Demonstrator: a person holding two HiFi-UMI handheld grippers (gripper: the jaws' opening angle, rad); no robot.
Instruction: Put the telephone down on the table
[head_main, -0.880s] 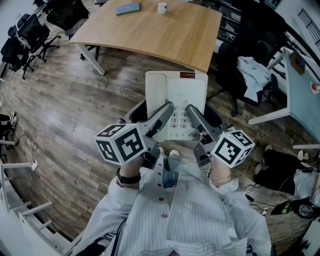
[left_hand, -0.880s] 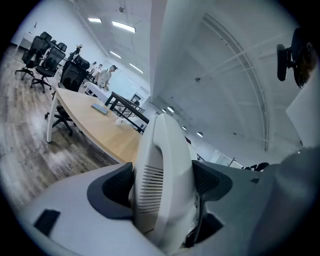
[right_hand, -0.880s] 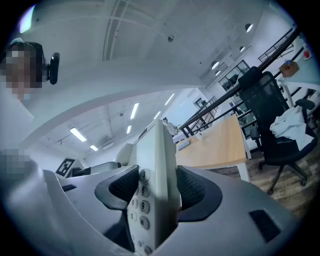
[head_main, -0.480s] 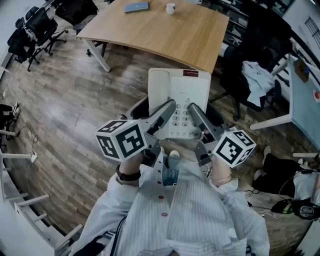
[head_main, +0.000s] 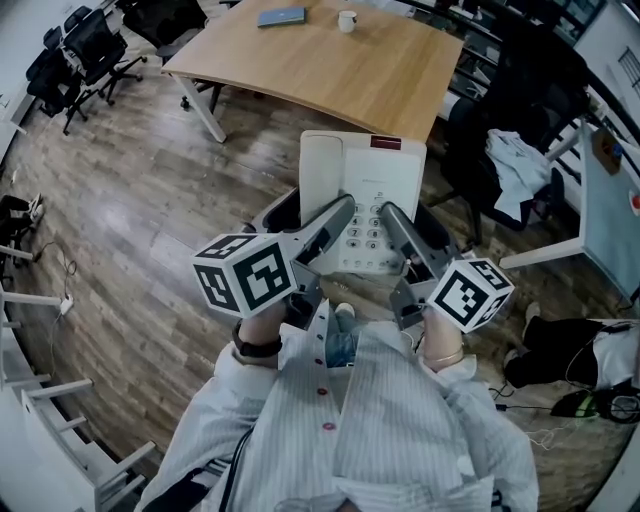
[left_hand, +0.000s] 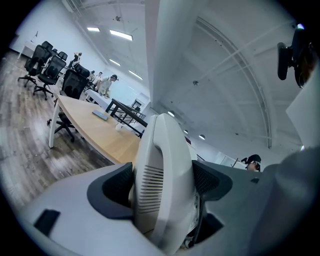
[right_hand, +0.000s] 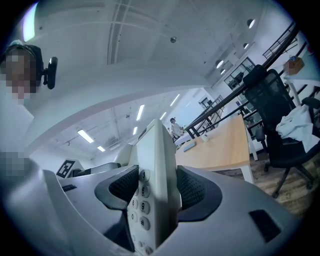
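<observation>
Both claws clamp the telephone (head_main: 372, 190): left gripper (head_main: 333, 222) on its handset (left_hand: 160, 175), right gripper (head_main: 397, 228) on its keypad (right_hand: 139, 200) edge. The table (head_main: 310, 65) has drawn nearer ahead of the jaws; set-down still pending.

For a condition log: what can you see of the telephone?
The telephone is a white, plastic-looking desk set: handset cradled on its left, keypad in the middle, dark red label top right. It is held face up in the air before the wooden table, its near edge clamped by the left gripper and right gripper.
</observation>
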